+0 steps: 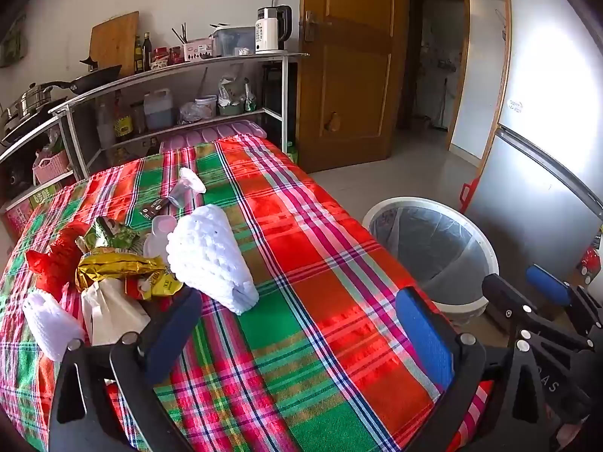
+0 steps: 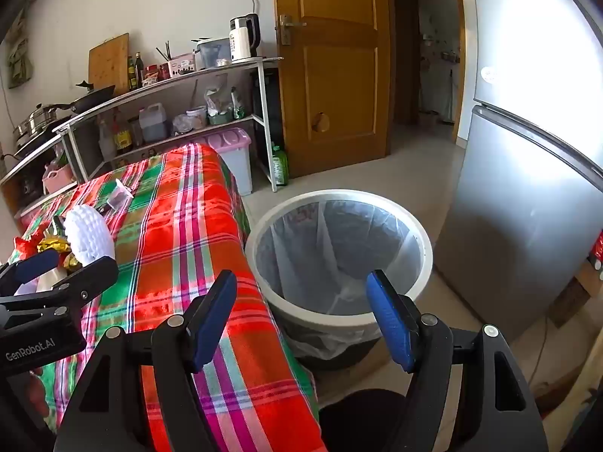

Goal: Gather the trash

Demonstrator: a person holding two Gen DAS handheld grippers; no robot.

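A pile of trash lies on the left of the plaid-covered table (image 1: 309,263): a white foam net sleeve (image 1: 211,260), a gold wrapper (image 1: 113,265), a red wrapper (image 1: 56,260), a green wrapper (image 1: 111,231), a white paper bag (image 1: 109,312) and a clear plastic cup (image 1: 184,188). My left gripper (image 1: 301,324) is open and empty above the table, just right of the pile. My right gripper (image 2: 301,320) is open and empty, over the table's right edge beside the lined trash bin (image 2: 339,252). The bin also shows in the left wrist view (image 1: 433,248).
A metal shelf rack (image 1: 181,75) with pans, bottles and a kettle (image 1: 271,28) stands behind the table. A wooden door (image 1: 350,64) is at the back and a grey fridge (image 2: 527,188) at the right. A pink-lidded bin (image 2: 233,154) sits past the table.
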